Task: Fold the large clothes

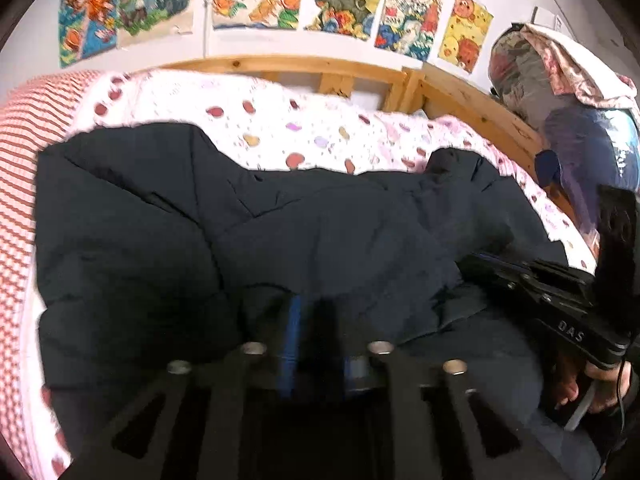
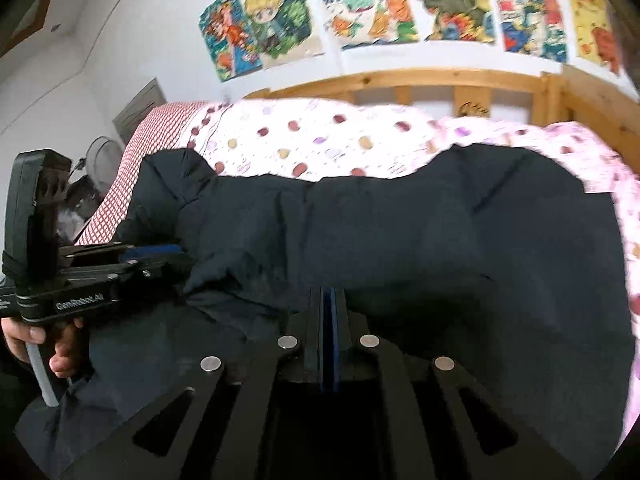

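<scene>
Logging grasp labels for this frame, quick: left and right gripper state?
Left gripper: closed, seemingly pinching the dark jacket near its front edge.
Right gripper: closed; whether it holds jacket fabric cannot be told.

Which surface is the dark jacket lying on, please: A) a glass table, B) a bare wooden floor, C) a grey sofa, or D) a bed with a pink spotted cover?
D: the dark jacket is spread over the pink spotted cover, with the wooden bed frame behind it.
</scene>
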A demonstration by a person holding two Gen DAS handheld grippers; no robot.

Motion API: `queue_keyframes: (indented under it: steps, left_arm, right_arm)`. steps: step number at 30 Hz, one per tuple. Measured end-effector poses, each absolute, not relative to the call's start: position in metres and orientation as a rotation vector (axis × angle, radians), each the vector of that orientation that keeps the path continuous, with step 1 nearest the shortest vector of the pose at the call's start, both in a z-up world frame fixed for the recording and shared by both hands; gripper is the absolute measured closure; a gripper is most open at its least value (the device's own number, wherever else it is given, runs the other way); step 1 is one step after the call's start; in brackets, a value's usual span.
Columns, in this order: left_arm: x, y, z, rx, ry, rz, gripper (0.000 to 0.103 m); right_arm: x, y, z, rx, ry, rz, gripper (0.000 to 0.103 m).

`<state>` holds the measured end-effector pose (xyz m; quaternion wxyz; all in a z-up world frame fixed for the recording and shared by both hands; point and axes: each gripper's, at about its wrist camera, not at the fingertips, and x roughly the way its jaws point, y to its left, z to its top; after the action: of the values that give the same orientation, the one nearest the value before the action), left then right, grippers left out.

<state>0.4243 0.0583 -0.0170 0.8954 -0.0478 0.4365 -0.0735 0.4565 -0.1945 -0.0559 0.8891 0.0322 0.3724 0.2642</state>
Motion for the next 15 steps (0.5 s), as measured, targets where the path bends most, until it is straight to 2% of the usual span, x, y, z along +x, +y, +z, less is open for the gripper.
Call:
queue_keyframes:
  steps: [3,4,5,7,13,15]
  left_arm:
    - [0.409,0.057,-0.001,-0.115,0.867,-0.120,0.066]
    - [0.404,0.057,0.004,-0.119,0.854,-0.112,0.058]
    - [0.398,0.057,0.010,-0.125,0.840,-0.104,0.043]
    - [0.385,0.059,0.020,-0.149,0.806,-0.096,0.027]
    - [0.347,0.055,0.050,-0.159,0.753,-0.078,0.016]
    - [0.332,0.050,0.060,-0.140,0.733,-0.074,0.012]
  right_arm:
    - [0.437,-0.217,-0.045,0.077,0.757,0.519,0.099]
    - [0.431,-0.222,-0.042,0.078,0.754,0.510,0.093]
    - [0.428,-0.224,-0.038,0.081,0.750,0.502,0.079]
    - [0.416,-0.243,-0.033,0.101,0.728,0.494,0.058]
    - [0.382,-0.251,-0.005,0.101,0.662,0.484,0.056]
    - [0.369,-0.253,0.006,0.100,0.637,0.490,0.045]
